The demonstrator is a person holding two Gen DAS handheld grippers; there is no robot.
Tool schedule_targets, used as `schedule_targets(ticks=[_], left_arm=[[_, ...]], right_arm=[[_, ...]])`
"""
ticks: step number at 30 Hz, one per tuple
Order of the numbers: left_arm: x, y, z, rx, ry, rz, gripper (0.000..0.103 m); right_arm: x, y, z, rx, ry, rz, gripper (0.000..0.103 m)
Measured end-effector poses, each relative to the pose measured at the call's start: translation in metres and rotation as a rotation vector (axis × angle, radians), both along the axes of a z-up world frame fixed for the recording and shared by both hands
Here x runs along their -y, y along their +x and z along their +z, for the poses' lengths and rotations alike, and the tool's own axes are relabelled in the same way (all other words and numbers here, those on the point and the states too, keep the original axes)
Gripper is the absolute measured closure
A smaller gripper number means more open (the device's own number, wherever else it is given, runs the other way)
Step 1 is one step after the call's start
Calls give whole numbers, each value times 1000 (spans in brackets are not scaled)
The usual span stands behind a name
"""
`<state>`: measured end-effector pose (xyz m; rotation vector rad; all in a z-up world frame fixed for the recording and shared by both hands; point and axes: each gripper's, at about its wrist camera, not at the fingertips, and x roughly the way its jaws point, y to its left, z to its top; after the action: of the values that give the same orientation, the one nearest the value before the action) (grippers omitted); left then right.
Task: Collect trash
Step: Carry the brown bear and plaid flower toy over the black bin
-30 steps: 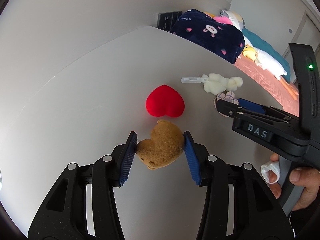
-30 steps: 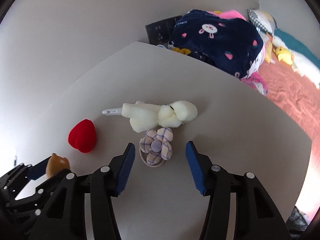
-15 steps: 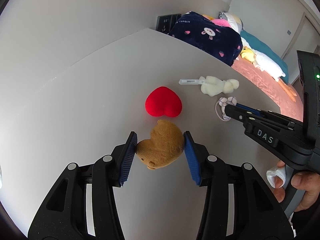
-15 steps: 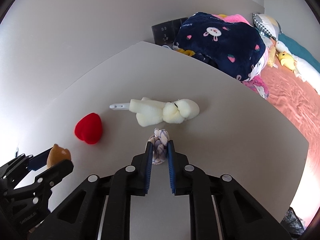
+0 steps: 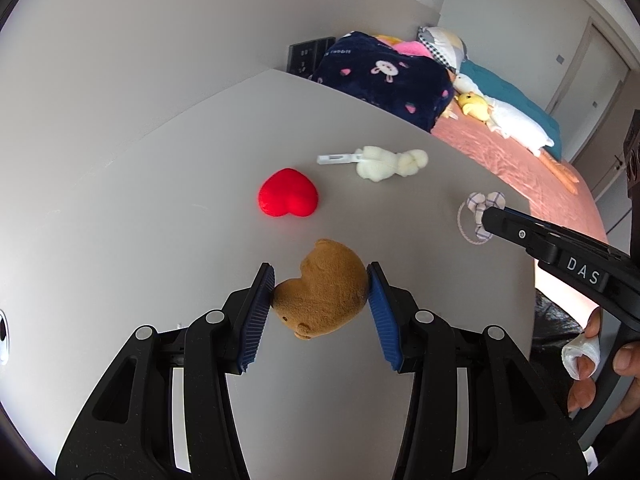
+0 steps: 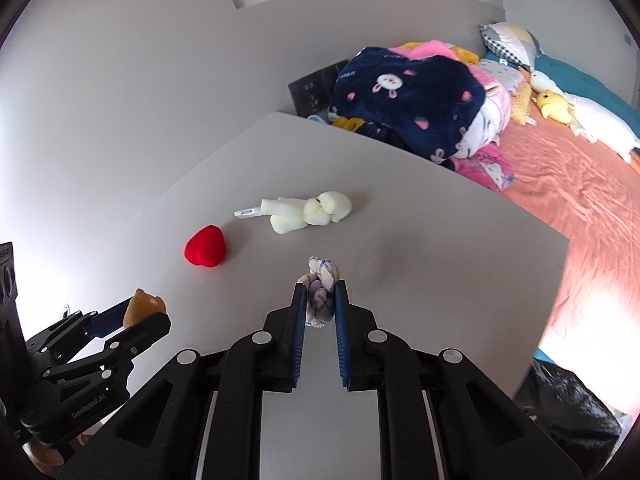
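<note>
The left gripper (image 5: 320, 292) pinches a brown plush bear head (image 5: 322, 288); only the right view shows the right gripper (image 6: 320, 304) clamping a checked fabric flower (image 6: 320, 284) above the grey desk (image 6: 440, 240).

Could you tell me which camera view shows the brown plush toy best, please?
The left wrist view: the brown plush toy sits large and central, clamped in the left tool. The right wrist view shows only its top behind that tool's finger.

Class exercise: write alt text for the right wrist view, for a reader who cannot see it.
The right tool is shut on a small checked fabric flower above a grey table. A red heart and cream plush toy lie beyond; the left tool grips a brown plush.
</note>
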<state>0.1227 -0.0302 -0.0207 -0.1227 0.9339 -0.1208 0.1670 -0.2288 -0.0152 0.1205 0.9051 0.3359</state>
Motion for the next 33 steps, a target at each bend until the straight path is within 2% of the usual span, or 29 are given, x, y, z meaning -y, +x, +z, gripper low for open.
schedule_targets(ticks=[19,33], left_arm=[[64,-31,22,37,8,-138,56],[118,-45,30,53,18,-251,56]], right_arm=[[69,-71,23,24,60,-86,88],[119,-109,34,49,88,-167,88]])
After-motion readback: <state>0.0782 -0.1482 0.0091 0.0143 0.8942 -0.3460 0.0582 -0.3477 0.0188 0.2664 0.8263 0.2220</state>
